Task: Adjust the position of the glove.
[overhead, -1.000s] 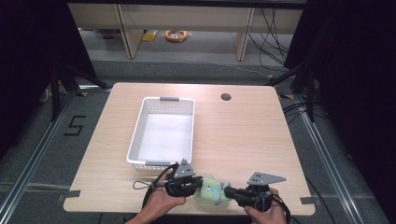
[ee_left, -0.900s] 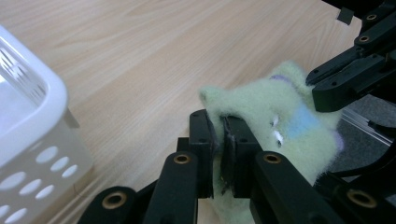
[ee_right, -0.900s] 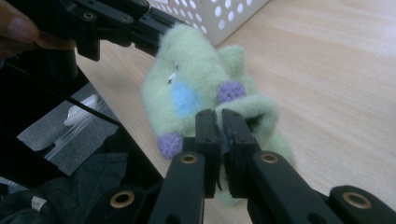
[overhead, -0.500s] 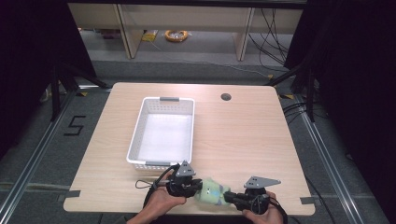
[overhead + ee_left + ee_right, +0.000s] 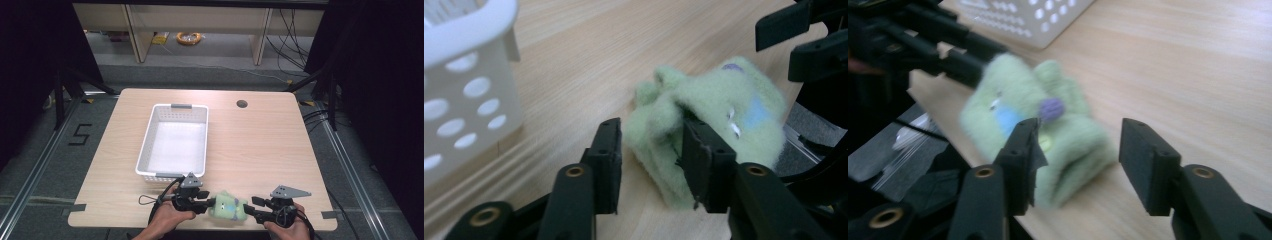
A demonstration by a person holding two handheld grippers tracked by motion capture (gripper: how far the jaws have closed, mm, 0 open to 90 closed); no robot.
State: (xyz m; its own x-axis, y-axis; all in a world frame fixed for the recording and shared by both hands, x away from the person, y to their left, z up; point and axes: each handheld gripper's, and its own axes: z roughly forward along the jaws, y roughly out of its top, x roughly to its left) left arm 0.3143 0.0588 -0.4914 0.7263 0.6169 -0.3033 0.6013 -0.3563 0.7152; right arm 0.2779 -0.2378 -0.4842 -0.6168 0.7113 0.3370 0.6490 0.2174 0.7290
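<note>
A pale green plush toy (image 5: pixel 227 206) with a blue patch and a purple button lies on the wooden table by its front edge. My left gripper (image 5: pixel 207 202) comes at it from the left and my right gripper (image 5: pixel 255 208) from the right. Both sets of jaws have just been opening. In the left gripper view the toy (image 5: pixel 714 105) sits between my left gripper's (image 5: pixel 651 160) parted jaws. In the right gripper view the toy (image 5: pixel 1018 95) lies between my right gripper's (image 5: pixel 1083 150) jaws, with a clear gap at the right pad.
An empty white perforated basket (image 5: pixel 145 150) stands just beyond the left gripper, its wall close in the left gripper view (image 5: pixel 469 90). A cable hole (image 5: pixel 242 104) marks the table's far side. The table's front edge runs right under the toy.
Both grippers' jaws have spread apart around the toy, letting go of it. The toy and both hands stay in much the same place.
</note>
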